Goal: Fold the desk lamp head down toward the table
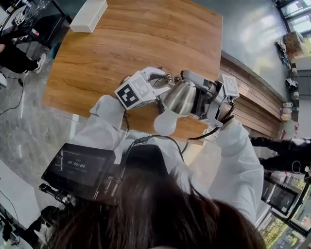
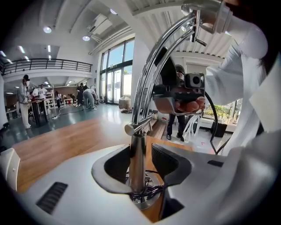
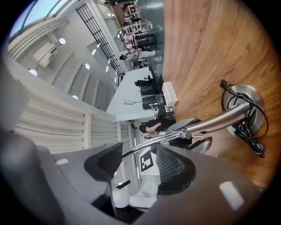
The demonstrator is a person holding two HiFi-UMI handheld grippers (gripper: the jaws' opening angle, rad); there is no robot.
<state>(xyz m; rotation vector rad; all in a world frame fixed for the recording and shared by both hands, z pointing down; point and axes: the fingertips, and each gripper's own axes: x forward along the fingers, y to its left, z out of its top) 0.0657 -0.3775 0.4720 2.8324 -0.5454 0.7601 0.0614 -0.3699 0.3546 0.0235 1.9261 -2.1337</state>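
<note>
Left tool [image 2: 141, 158] stands with its jaws wide apart around the desk lamp's upright chrome post [image 2: 137, 169]. The post sits close to one pad with a clear gap at the other, so nothing is clamped. At the foot of the post the round chrome base [image 2: 149, 193] rests on the wooden desk [image 1: 146, 34], with a black cable [image 3: 246, 132] bunched on it.

From the top of the post a pair of thin curved rods, the lamp's arm [image 2: 151, 70], sweeps up and over. The right tool [image 3: 138, 160] is farther along from the post, also open: the thin rods run between its two ribbed pads without either pad pressing on them.

High above the post, at the arm's far end, the lamp head [image 1: 179, 97] is a chrome shade raised well off the desk. It lies between the two tools in the head view, and its white bulb [image 1: 165, 122] faces the person. Well away from the post, a white box [image 1: 88, 14] lies at the desk's far edge.
</note>
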